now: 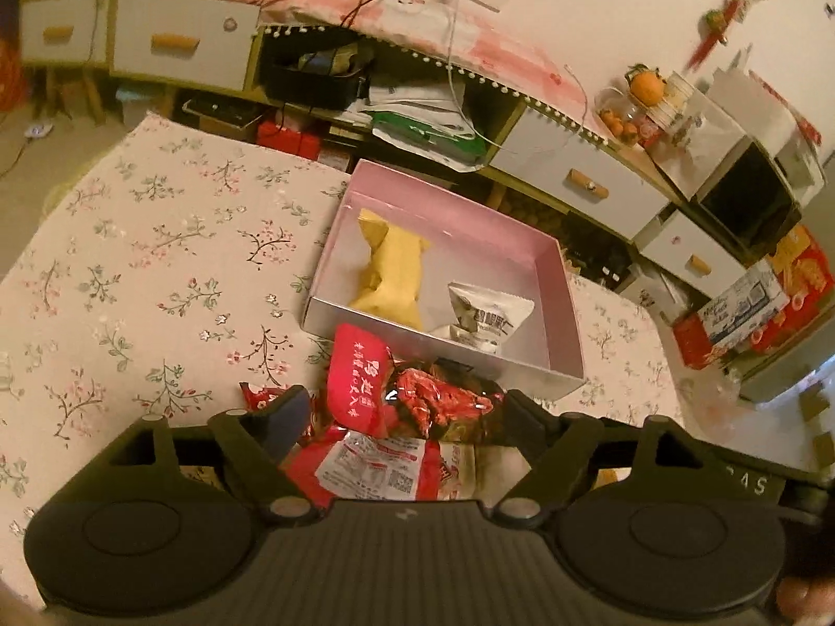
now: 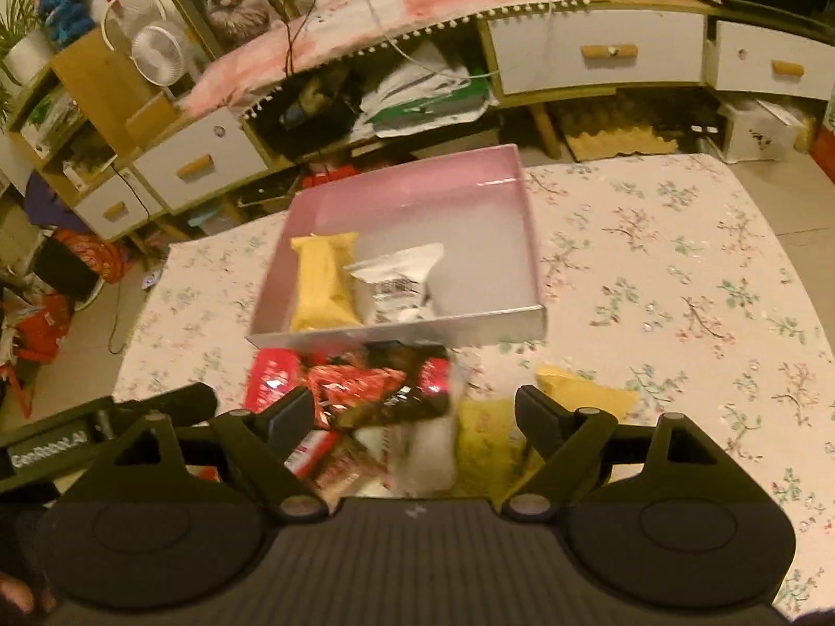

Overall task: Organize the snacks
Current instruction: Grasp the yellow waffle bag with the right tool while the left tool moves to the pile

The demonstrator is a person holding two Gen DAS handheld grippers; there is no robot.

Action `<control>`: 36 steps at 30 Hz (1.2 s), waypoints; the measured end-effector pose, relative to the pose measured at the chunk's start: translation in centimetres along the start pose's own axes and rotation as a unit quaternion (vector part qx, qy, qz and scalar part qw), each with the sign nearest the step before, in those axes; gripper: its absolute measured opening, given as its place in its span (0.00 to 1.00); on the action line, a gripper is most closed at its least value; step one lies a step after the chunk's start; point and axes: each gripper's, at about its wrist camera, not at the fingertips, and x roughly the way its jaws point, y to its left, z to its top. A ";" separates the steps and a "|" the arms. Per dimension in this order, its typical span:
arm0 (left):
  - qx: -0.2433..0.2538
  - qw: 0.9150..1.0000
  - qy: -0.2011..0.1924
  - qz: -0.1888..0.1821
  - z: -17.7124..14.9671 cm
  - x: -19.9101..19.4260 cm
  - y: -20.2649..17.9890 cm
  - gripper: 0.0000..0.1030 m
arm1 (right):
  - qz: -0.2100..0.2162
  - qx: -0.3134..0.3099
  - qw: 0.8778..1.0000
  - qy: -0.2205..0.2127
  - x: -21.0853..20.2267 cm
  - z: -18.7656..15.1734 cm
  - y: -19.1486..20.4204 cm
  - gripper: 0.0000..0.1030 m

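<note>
A pink-lined box (image 1: 566,292) (image 2: 529,240) stands on the floral tablecloth. Inside it lie a yellow snack pack (image 1: 394,266) (image 2: 321,281) and a white snack packet (image 1: 485,313) (image 2: 394,281). In front of the box is a heap of red snack packets (image 1: 360,381) (image 2: 360,386), with yellow packets (image 2: 584,391) to its right. My left gripper (image 1: 404,412) hangs open above the red packets, its fingers apart and holding nothing. My right gripper (image 2: 415,409) is open over the heap as well, nothing pressed between its pads. The left gripper's arm (image 2: 104,417) shows at the right wrist view's left edge.
The table (image 1: 130,261) carries a floral cloth and ends just behind the box. Beyond it runs a low cabinet (image 1: 574,167) (image 2: 589,52) with white drawers, cables and papers. Fruit (image 1: 644,86), cardboard boxes (image 1: 751,308) and small fans (image 2: 151,47) stand around the room.
</note>
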 end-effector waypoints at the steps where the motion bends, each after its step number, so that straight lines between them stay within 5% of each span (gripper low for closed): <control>1: 0.006 1.000 0.001 0.003 -0.2 0.1 -0.3 0.84 | -0.007 -0.004 1.000 0.001 0.0 0.1 -0.3 0.83; 12: 0.041 0.999 0.012 0.029 -1.6 1.4 -1.4 0.91 | -0.102 -0.038 0.992 0.059 1.3 -2.4 -3.9 0.91; 19: 0.011 1.000 0.023 0.003 -0.5 0.9 0.1 0.93 | -0.090 -0.015 0.992 0.082 1.8 -2.8 -5.5 0.91; 22: -0.023 1.000 0.008 0.015 0.6 0.5 2.4 0.95 | -0.087 -0.006 0.993 0.078 1.5 -2.6 -5.8 0.91; 30: -0.035 0.998 0.045 0.016 -0.1 1.9 3.7 0.95 | -0.092 -0.025 0.992 0.087 2.5 -2.8 -5.4 0.90; 36: -0.061 0.997 0.031 0.024 0.8 1.4 5.3 0.95 | -0.080 -0.009 0.992 0.098 4.1 -2.8 -5.8 0.68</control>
